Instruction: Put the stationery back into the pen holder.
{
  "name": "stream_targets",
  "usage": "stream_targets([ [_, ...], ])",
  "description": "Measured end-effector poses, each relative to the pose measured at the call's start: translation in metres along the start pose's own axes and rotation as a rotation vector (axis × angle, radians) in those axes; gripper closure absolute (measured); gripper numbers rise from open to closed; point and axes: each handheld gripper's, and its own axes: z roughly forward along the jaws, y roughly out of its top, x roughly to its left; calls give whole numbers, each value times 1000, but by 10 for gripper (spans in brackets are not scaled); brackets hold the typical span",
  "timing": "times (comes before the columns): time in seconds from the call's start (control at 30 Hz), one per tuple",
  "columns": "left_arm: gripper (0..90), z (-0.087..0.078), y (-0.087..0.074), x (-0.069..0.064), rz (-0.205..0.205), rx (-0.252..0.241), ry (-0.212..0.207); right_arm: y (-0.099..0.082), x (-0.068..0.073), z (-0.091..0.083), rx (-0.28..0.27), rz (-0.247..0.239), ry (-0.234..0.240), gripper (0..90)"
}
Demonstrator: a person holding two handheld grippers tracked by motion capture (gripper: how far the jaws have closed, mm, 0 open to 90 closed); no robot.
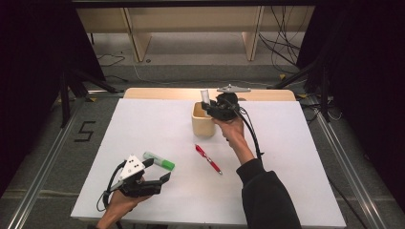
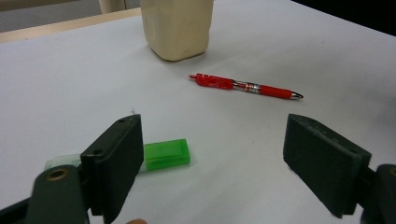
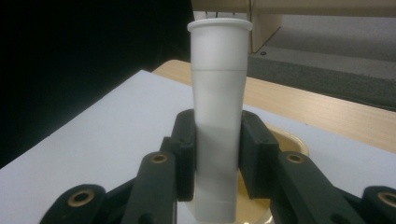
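White surface (image 1: 143, 129) on wooden top, dark room. Right gripper (image 1: 210, 109) clamps white tube (image 3: 218, 116) over beige cup (image 1: 200, 125); left gripper (image 1: 160, 171) gapes wide, empty.

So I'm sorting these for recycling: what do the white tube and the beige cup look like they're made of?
The white tube, clamped in the right tongs, looks like matte, slightly frosted plastic, with a moulded rim and seam line. The beige cup has a smooth, dull, rounded wall; it could be wood or plastic, hard to tell.
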Motion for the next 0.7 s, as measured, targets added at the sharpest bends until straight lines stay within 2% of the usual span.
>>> stream_targets([
  [0.4, 197, 1, 0, -1, 5, -1, -1, 2, 3, 20, 21, -19, -37, 700],
  [0.7, 198, 1, 0, -1, 5, -2, -1, 1, 5, 31, 30, -11, -48, 700],
])
